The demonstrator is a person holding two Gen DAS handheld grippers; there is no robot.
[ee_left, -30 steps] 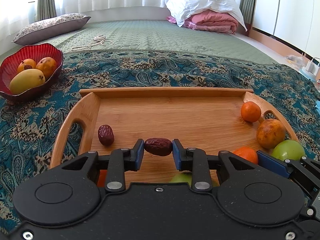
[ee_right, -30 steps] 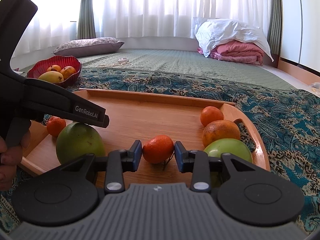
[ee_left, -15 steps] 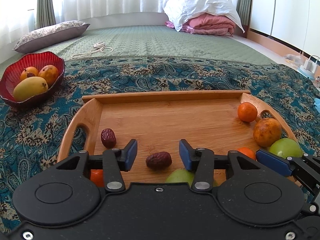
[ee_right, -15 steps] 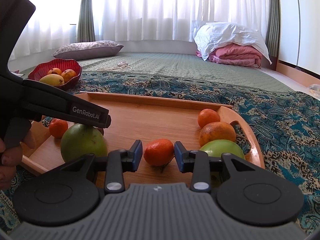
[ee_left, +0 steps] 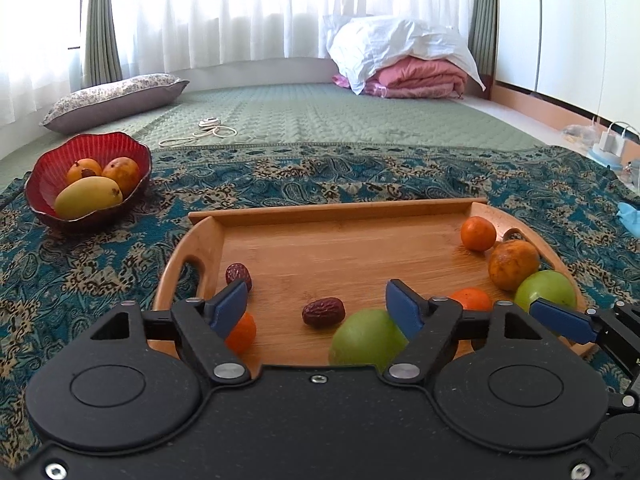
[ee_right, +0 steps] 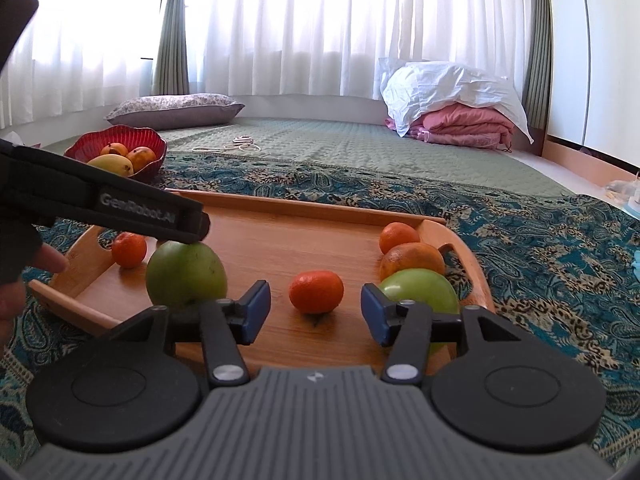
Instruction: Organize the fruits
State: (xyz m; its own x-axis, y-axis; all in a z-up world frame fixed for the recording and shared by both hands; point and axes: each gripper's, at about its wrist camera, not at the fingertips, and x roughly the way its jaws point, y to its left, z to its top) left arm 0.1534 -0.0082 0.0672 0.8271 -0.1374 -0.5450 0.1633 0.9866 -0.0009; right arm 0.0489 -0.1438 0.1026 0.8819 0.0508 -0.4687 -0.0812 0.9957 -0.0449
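You've just let go with both at once. A second ago your left gripper [ee_left: 316,304] was clamped on the wrinkled dark-red date [ee_left: 323,312], and now its blue pads are spreading wide and the date sits loose on the wooden handled tray [ee_left: 340,210], near the tray's front edge, right beside the big green round fruit [ee_left: 366,338]. Same story on the right: your right gripper [ee_right: 315,312] had the small orange mandarin [ee_right: 316,292] pinched, and its jaws are opening too, so the mandarin rests on the tray boards between the pads with clear gaps on both sides.

So neither gripper is holding anything. That reads like two placements finished.

On the tray's right edge you've got another mandarin [ee_left: 478,233], a mottled orange-brown fruit [ee_left: 513,264] and a second green fruit [ee_left: 546,296] bunched together. A second date [ee_left: 239,276] sits by the left handle. The red scalloped bowl [ee_left: 40,172] with the yellow mango [ee_left: 88,197] sits on the patterned teal blanket [ee_left: 360,176], well apart from the tray's left corner. My guess is that's your next stop.
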